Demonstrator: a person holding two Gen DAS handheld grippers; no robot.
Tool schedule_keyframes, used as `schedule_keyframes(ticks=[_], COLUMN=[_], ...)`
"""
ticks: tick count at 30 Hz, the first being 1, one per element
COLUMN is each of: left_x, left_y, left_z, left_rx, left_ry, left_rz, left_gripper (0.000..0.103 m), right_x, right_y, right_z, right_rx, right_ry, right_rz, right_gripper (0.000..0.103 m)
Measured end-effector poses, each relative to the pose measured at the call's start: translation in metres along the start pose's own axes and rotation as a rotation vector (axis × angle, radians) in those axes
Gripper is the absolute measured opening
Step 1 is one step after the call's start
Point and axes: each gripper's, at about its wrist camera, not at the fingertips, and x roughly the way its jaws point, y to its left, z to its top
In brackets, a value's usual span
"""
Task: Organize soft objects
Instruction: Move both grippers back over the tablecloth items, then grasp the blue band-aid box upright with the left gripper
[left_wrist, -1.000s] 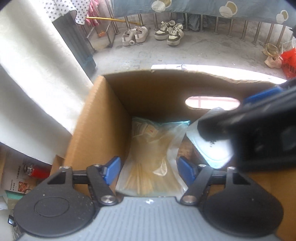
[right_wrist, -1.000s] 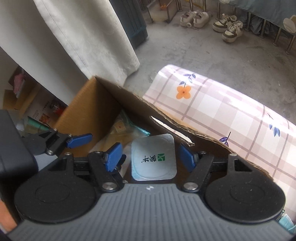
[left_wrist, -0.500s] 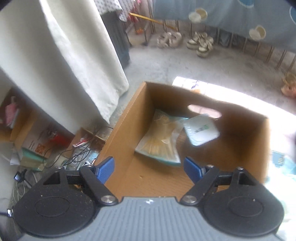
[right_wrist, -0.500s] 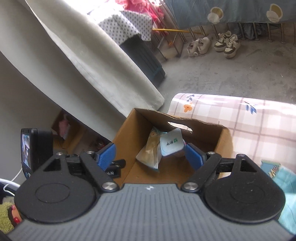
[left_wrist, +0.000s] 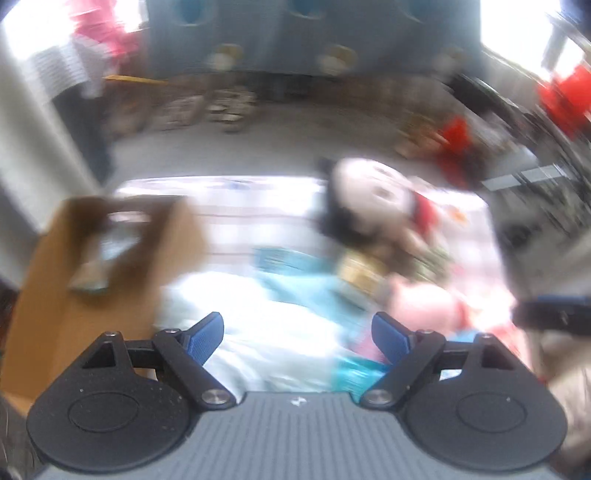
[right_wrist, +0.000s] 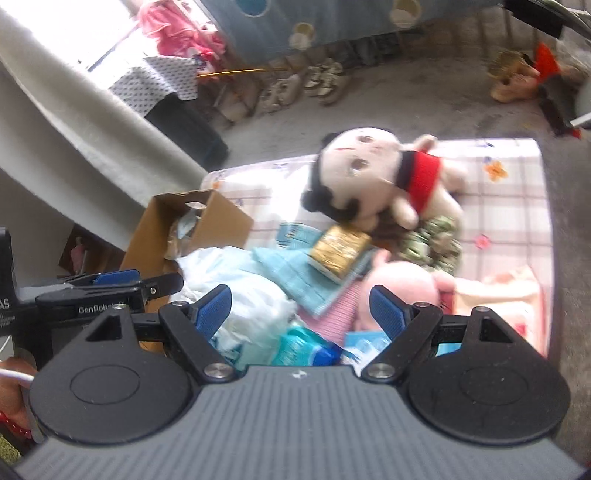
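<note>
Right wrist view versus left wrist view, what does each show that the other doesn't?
Only the right wrist view shows sharply the gold packet on the blue cloth and the left gripper side-on. Only the left wrist view shows the right gripper at its edge. Both show the cardboard box, the doll, and open, empty jaws.

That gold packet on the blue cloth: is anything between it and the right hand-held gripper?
Nothing visible covers the gold packet. The open, empty right hand-held gripper hangs above the pile, with only the white crumpled bag and blue cloth lying nearer.
</note>
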Motion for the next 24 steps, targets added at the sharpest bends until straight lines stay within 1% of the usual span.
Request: schedule_keyframes(ticks=[3, 6, 8, 10, 11, 13, 14, 16, 18, 19, 20, 21, 22, 24], left_x=[0.022, 0.045, 0.064, 0.08, 0.087, 0.1, 0.106, 0.115, 0.122, 0.12, 0.116, 0.11, 0.104, 0.093], left_y=[-0.069, -0.121, -0.152, -0.174, -0.181, -0.192, -0.197, -0.204, -0.21, -0.211, -0.21, -0.209, -0.207, -0.201], left_z=[-0.018, -0.04, -0.06, -0.076, -0.083, -0.093, -0.098, -0.106, -0.112, -0.114, -0.115, -0.115, -0.114, -0.11], left_rx=[0.191, 0.376, 0.505, 0.618, 0.671, 0.749, 0.78, 0.84, 0.88, 0.892, 0.896, 0.894, 0.885, 0.856], left_ry=[0.029, 0.041, 0.053, 0.053, 0.049, 0.035, 0.031, 0.018, 0.001, -0.022, -0.044, -0.066, -0.081, -0.101], left_rz=[-0.071, -0.086, -0.063, -0.036, -0.019, 0.008, 0.02, 0.045, 0.083, 0.09, 0.087, 0.079, 0.069, 0.041], left_gripper=[0.088, 0.088, 0.087, 0.082, 0.081, 0.076, 0.074, 0.066, 0.064, 0.053, 0.046, 0.038, 0.033, 0.028], right_x=[-0.038, -0.05, -0.044, -0.04, -0.038, -0.034, -0.028, -0.022, -0.019, -0.018, -0.017, -0.018, -0.018, -0.023], right_y=[-0.06, -0.109, -0.13, -0.146, -0.151, -0.159, -0.159, -0.163, -0.165, -0.166, -0.167, -0.168, -0.168, -0.17], right_z=[-0.029, -0.064, -0.087, -0.102, -0.107, -0.115, -0.116, -0.117, -0.118, -0.118, -0.119, -0.12, -0.121, -0.123], right_rx=[0.12, 0.286, 0.382, 0.439, 0.456, 0.469, 0.474, 0.48, 0.487, 0.489, 0.492, 0.497, 0.504, 0.521], right_ry=[0.008, 0.015, 0.018, 0.009, 0.003, -0.002, 0.0, 0.004, 0.006, 0.006, 0.005, 0.002, -0.002, -0.015], right_rz=[-0.038, -0.042, -0.058, -0.074, -0.082, -0.091, -0.097, -0.099, -0.103, -0.108, -0.114, -0.119, -0.123, -0.129], right_gripper=[0.08, 0.076, 0.076, 0.076, 0.076, 0.076, 0.076, 0.076, 0.076, 0.076, 0.076, 0.076, 0.076, 0.076])
